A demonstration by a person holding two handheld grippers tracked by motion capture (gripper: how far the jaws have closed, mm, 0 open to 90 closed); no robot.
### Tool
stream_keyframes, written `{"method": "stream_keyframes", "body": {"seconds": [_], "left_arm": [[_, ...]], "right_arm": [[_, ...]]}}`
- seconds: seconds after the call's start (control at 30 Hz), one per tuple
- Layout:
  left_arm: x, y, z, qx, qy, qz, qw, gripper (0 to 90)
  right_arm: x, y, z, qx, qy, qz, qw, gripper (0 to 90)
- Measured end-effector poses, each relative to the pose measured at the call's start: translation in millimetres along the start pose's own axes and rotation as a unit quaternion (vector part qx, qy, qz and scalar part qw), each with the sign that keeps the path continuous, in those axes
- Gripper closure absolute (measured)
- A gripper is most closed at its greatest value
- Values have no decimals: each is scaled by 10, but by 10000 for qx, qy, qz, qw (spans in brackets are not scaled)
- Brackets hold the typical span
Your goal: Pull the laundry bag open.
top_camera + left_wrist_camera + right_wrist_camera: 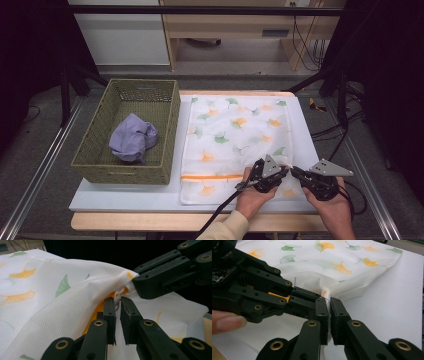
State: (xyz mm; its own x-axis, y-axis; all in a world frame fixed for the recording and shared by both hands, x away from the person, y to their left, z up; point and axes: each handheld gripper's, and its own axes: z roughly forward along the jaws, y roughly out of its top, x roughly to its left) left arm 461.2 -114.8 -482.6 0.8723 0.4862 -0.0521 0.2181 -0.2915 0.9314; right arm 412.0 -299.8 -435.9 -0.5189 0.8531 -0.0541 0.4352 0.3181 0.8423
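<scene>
A white mesh laundry bag (pixel 235 130) printed with green and orange leaves lies flat on the white table top (pixel 125 197). Its orange zipper (pixel 210 177) runs along the near end. My right gripper (pixel 329 302) is shut on a bunched fold of the bag's near right corner (pixel 324 287) and lifts it a little. My left gripper (pixel 118 301) points at that same corner, its jaws a narrow gap apart. The white zipper pull (pixel 119 293) sits between its tips. In the high view the left gripper (pixel 286 171) and right gripper (pixel 295 172) meet tip to tip.
A green woven basket (pixel 172 125) stands to the left of the bag with a crumpled lilac cloth (pixel 132 137) inside. The table's near edge runs just below both hands. Black cables trail off at the right.
</scene>
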Motion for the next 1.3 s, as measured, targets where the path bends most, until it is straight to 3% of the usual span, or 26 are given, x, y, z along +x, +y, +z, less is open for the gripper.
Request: {"method": "stream_keyframes", "body": {"seconds": [0.2, 0.33, 0.7, 1.0, 1.3], "left_arm": [[-20, 4, 2, -24, -23, 24, 10000, 863], [-13, 7, -3, -43, 91, -9, 9999, 887], [9, 3, 17, -44, 58, -139, 9999, 853], [-11, 25, 9, -10, 109, -276, 9996, 895], [-34, 75, -19, 140, 244, -200, 9994, 896]], "right_arm": [[-3, 2, 1, -5, -9, 8, 10000, 857], [-1, 0, 7, 4, 13, 29, 10000, 857], [1, 0, 22, 15, 28, 61, 10000, 858], [12, 8, 18, -5, 28, 79, 10000, 858], [26, 23, 13, -16, -34, 23, 10000, 858]]}}
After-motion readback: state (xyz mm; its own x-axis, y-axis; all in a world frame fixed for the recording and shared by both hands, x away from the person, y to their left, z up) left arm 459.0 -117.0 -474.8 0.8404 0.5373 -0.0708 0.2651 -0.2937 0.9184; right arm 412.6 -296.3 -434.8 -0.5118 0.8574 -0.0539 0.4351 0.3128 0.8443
